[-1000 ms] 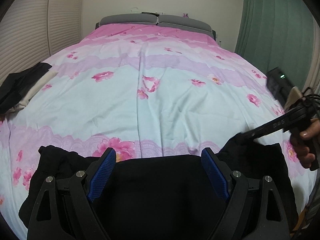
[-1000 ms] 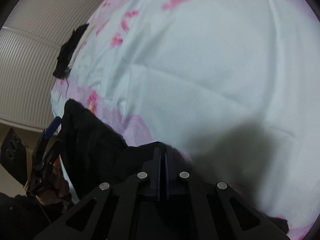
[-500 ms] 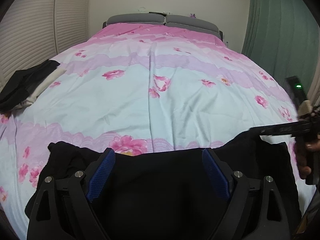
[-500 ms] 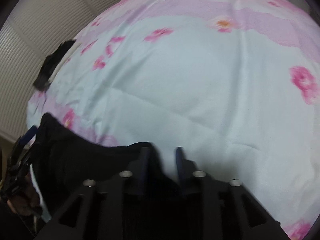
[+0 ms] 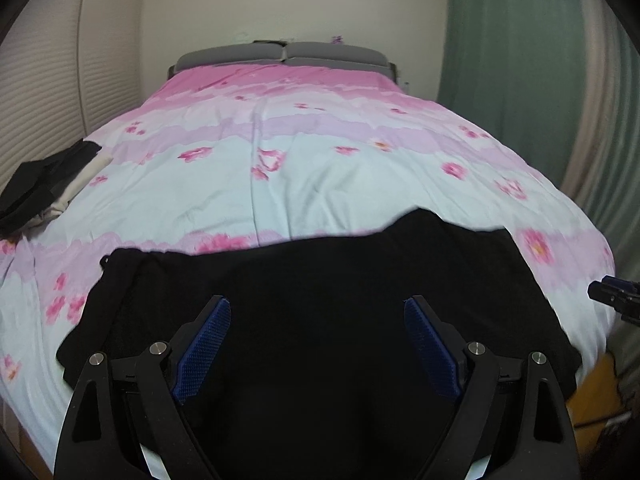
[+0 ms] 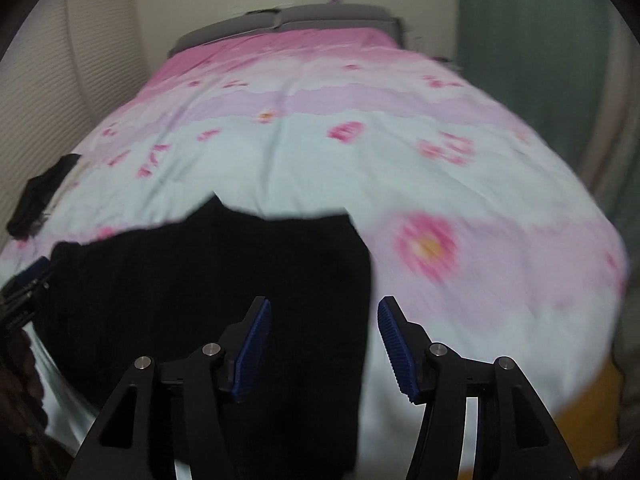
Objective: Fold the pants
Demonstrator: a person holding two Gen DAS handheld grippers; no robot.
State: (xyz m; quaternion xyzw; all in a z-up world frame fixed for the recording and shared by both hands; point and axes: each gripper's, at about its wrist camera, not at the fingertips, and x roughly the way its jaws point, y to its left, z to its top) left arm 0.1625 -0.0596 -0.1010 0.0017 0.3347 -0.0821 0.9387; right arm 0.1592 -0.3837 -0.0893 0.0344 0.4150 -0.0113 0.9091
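The black pants (image 5: 320,288) lie spread flat across the near end of the bed, also in the right wrist view (image 6: 224,280). My left gripper (image 5: 318,340) is open and empty, held above the middle of the pants. My right gripper (image 6: 324,344) is open and empty, above the pants' right edge. The right gripper's tip shows at the far right of the left wrist view (image 5: 612,296). The left gripper shows at the left edge of the right wrist view (image 6: 24,284).
The bed has a pink and pale blue floral cover (image 5: 320,168). A pile of dark and cream clothes (image 5: 48,180) lies at its left edge. A grey headboard (image 5: 284,54) stands at the far end, a green curtain (image 5: 520,80) on the right.
My right gripper has let go of the pants' far right corner, opened and pulled back. The pants now lie flat. Both cameras have drawn back and up.
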